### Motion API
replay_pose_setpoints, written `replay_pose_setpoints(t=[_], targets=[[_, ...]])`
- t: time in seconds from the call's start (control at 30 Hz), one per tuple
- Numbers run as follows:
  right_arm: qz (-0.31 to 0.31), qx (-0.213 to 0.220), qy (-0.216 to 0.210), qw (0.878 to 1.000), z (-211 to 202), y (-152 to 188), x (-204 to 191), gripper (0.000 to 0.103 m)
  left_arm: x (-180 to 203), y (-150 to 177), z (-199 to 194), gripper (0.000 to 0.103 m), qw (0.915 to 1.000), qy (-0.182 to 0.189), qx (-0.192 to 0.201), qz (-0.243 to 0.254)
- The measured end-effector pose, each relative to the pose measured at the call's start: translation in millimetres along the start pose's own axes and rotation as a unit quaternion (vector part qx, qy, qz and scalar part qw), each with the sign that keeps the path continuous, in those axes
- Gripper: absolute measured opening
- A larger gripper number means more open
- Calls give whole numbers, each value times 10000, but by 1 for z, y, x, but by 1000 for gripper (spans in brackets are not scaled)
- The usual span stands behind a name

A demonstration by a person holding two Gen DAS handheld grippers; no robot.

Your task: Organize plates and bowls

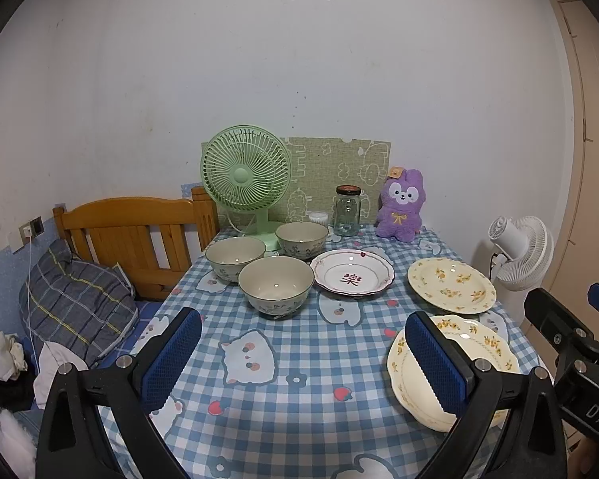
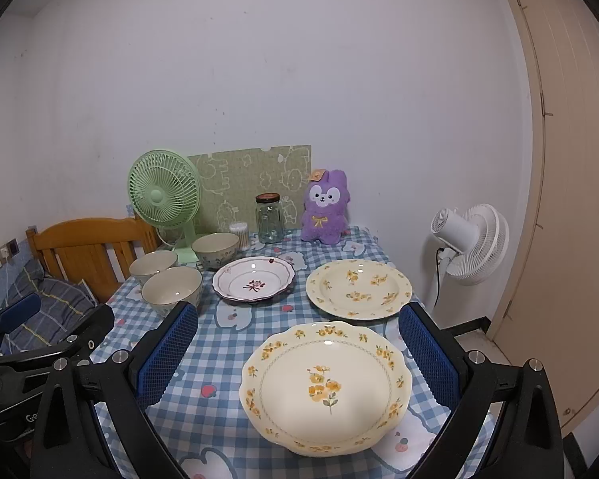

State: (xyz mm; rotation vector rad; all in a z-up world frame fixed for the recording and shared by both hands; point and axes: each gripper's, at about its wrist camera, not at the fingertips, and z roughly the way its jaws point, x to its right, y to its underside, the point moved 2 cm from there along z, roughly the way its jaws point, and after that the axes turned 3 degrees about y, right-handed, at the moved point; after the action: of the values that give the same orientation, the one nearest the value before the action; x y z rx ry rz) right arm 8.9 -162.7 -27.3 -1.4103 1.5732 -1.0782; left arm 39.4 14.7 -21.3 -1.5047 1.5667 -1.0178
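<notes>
Three cream ceramic bowls (image 1: 276,285) cluster at the back left of the bench (image 1: 299,379), which wears a blue checked cloth. Beside them lie a white scalloped plate with a red motif (image 2: 254,283) and two cream plates with yellow flowers (image 2: 326,387). The left hand-held gripper (image 1: 303,363) and right hand-held gripper (image 2: 299,353) hover above the near edge, both released and grasping nothing.

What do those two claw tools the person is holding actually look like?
Each is a black plastic frame with silver bolt heads. The left gripper and right gripper each carry two flat fingers faced with ribbed blue pads. White lettering shows on the right gripper's body, only partly readable. No cables or sleeves show.
</notes>
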Motion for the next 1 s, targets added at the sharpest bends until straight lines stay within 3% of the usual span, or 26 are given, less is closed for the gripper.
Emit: replay_pose_setpoints(t=[1.0], targets=[[-10, 8, -6, 10000, -2, -4, 0, 102, 2, 0, -1, 103, 10000, -13, 8, 18]])
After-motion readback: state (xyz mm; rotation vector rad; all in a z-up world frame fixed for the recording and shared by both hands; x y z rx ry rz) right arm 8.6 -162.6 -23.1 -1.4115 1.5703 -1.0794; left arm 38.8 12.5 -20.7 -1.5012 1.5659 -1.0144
